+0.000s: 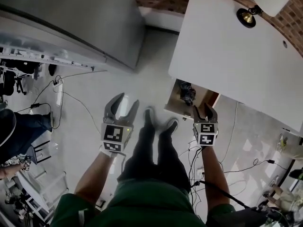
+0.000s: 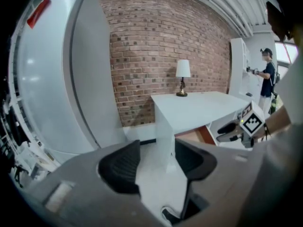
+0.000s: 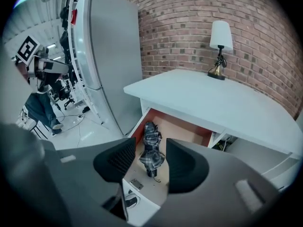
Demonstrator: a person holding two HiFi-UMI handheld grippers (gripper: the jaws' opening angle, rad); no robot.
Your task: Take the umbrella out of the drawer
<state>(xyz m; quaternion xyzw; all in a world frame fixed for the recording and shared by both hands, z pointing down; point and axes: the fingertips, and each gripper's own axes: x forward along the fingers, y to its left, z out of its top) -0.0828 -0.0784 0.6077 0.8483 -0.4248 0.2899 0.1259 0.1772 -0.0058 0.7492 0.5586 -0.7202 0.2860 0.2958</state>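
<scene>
The folded grey-plaid fabric umbrella lies bunched and crumpled in the pulled-out drawer, which has a smooth reddish-brown wooden floor and a white front. The drawer juts from under the matte white slab-topped table.

In the head view, the umbrella sits at about 11 o'clock from the right gripper. That gripper's ribbed black jaws are spread, with the umbrella visible through the gap but untouched.

The left gripper, at 9 o'clock from the right one, is also spread, with only pale glossy floor between its curved jaws.

A brass-based lamp with a white conical shade stands on the table against the rough red brick wall.
</scene>
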